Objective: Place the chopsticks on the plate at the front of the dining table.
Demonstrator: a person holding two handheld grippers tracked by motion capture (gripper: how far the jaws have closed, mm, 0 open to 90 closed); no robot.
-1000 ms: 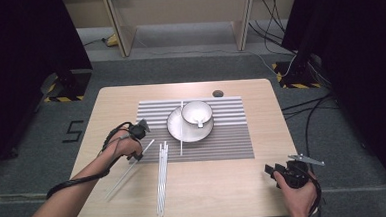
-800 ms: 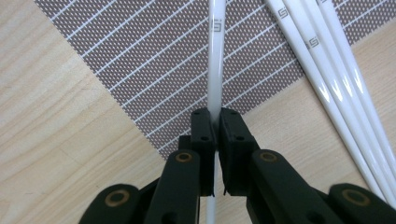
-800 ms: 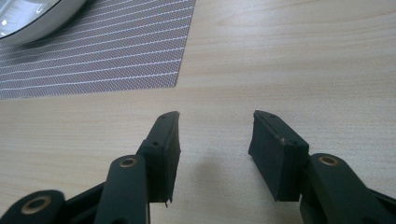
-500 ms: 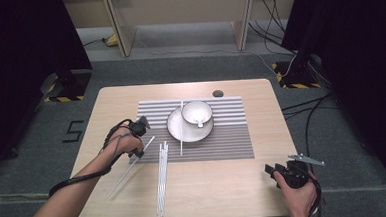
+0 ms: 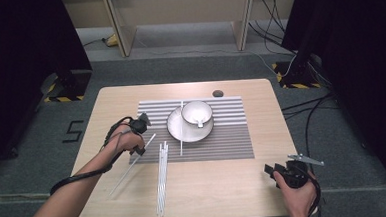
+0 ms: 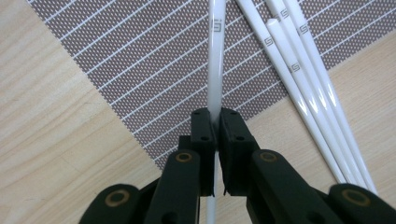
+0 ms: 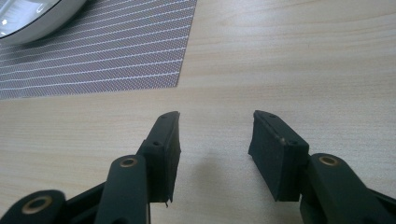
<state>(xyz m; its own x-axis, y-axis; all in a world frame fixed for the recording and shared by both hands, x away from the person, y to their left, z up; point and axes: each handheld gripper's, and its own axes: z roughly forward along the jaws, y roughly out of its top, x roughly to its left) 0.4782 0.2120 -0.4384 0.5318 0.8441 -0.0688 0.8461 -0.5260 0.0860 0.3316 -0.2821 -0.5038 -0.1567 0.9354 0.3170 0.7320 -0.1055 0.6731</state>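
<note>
My left gripper (image 5: 140, 149) (image 6: 216, 123) is shut on a thin white stick (image 5: 125, 171) (image 6: 216, 56) at the left edge of the striped placemat (image 5: 222, 137) (image 6: 140, 70). The stick slants from the mat toward the table's front left. Three more white sticks (image 5: 160, 175) (image 6: 303, 84) lie side by side just right of it. Another white stick (image 5: 181, 139) rests across the white plate (image 5: 174, 127), which carries a white cup (image 5: 197, 113). My right gripper (image 5: 270, 172) (image 7: 215, 135) stands open over bare wood at the front right, with nothing between its jaws.
A small dark disc (image 5: 217, 93) lies at the table's far edge behind the mat. The plate's rim (image 7: 32, 23) and the mat's corner (image 7: 93, 56) lie ahead and to the left in the right gripper view. Cables run on the floor to the right.
</note>
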